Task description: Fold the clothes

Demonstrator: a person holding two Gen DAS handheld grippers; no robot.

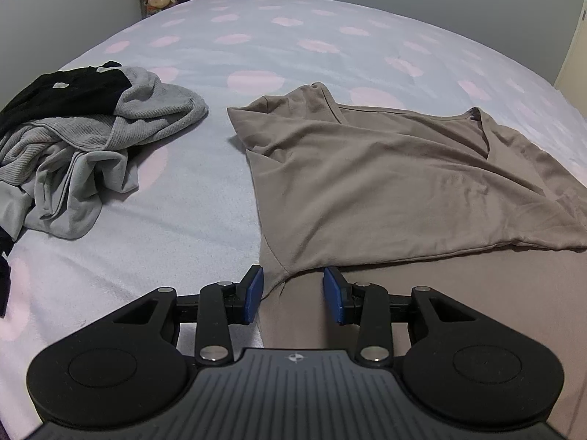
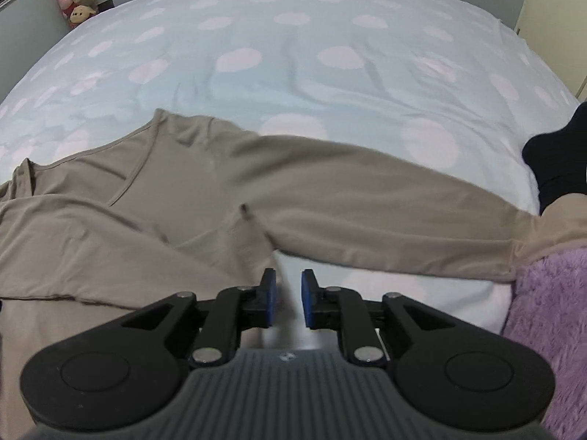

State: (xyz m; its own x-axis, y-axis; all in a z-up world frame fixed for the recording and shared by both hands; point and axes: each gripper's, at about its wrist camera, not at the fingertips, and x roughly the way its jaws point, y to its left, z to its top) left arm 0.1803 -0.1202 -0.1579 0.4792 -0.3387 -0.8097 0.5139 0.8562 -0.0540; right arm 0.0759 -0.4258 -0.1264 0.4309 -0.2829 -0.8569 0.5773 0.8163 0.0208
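One taupe long-sleeved V-neck top (image 1: pixel 385 183) lies part-folded on the dotted bed (image 1: pixel 256 36), one sleeve outstretched; grey-black crumpled clothes heap (image 1: pixel 73 139) unfolded. Left gripper (image 1: pixel 293 293) and right gripper (image 2: pixel 288 299): jaws released, empty.

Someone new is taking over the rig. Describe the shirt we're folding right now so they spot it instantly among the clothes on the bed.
Start with the bed sheet, pale blue with pink dots. To the left lies a crumpled heap of grey and black clothes; the taupe V-neck shirt lies beside it, just ahead of the left gripper. It alone is spread out rather than bunched, plain brownish, one long sleeve stretched sideways.
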